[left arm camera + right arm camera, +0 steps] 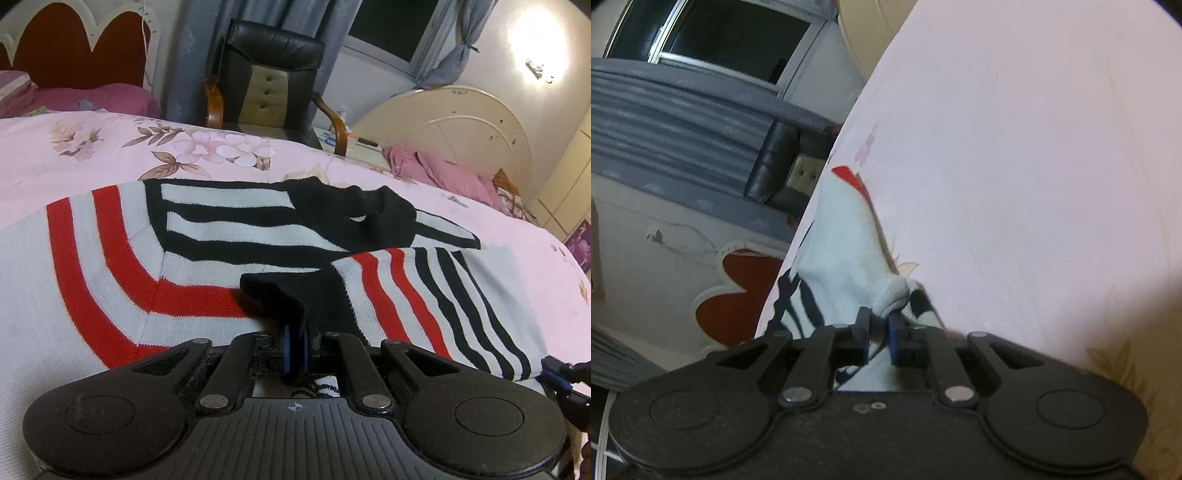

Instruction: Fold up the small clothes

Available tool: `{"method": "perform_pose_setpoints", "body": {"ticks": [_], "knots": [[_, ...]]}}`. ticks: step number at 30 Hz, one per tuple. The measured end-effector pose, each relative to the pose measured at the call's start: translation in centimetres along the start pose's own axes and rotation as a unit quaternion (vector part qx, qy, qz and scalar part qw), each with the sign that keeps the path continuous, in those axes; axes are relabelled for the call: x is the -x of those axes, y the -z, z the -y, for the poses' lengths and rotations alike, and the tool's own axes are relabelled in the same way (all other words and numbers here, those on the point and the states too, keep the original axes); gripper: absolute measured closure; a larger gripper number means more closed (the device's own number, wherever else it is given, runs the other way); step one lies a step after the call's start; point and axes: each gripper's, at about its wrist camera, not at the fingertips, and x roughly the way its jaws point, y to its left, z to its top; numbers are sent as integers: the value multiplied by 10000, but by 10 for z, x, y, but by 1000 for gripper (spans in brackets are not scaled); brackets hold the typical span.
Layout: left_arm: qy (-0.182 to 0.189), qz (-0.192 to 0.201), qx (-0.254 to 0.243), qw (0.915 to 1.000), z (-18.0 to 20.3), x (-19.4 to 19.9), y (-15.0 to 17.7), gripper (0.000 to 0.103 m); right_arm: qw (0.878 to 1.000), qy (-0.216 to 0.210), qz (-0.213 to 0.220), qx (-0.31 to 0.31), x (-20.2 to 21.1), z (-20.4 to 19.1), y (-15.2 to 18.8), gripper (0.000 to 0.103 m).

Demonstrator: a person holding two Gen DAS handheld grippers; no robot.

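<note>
Striped knit sweater (207,236) spread flat on the pink floral bedspread (74,147), filling the left wrist view from 9 to 3 o'clock; left gripper (295,347) clamped on a black ribbed edge at 6 o'clock; right gripper (879,328) pinched on a bunched white corner, also visible at 4 o'clock in the left view; lift both holds evenly, keep the edge taut, lay the folded panel square; soft, stretchy knit, red and black bands, likely to sag between holds.
</note>
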Motion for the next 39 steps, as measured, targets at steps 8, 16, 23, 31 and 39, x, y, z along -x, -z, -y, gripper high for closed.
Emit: {"method": "perform_pose_setpoints", "body": {"ticks": [8,16,23,31,39], "knots": [[-179,321,26,9993,-5,6,-12,29,9867,140,329,1588,20,-48,-18,69],[-159,124,-68,9998,-7,-17,-19,93,9874,166,216,1560,-55,-56,-82,70],[-183,440,-73,9988,-10,-9,-15,96,9776,461,-122,2051,-92,-61,-93,94],[-322,410,-37,9986,-12,-14,-11,94,9601,986,24,2615,-88,-66,-80,95],[-668,1165,-857,9872,35,23,-7,47,9306,815,153,3566,-42,-94,-53,87]]}}
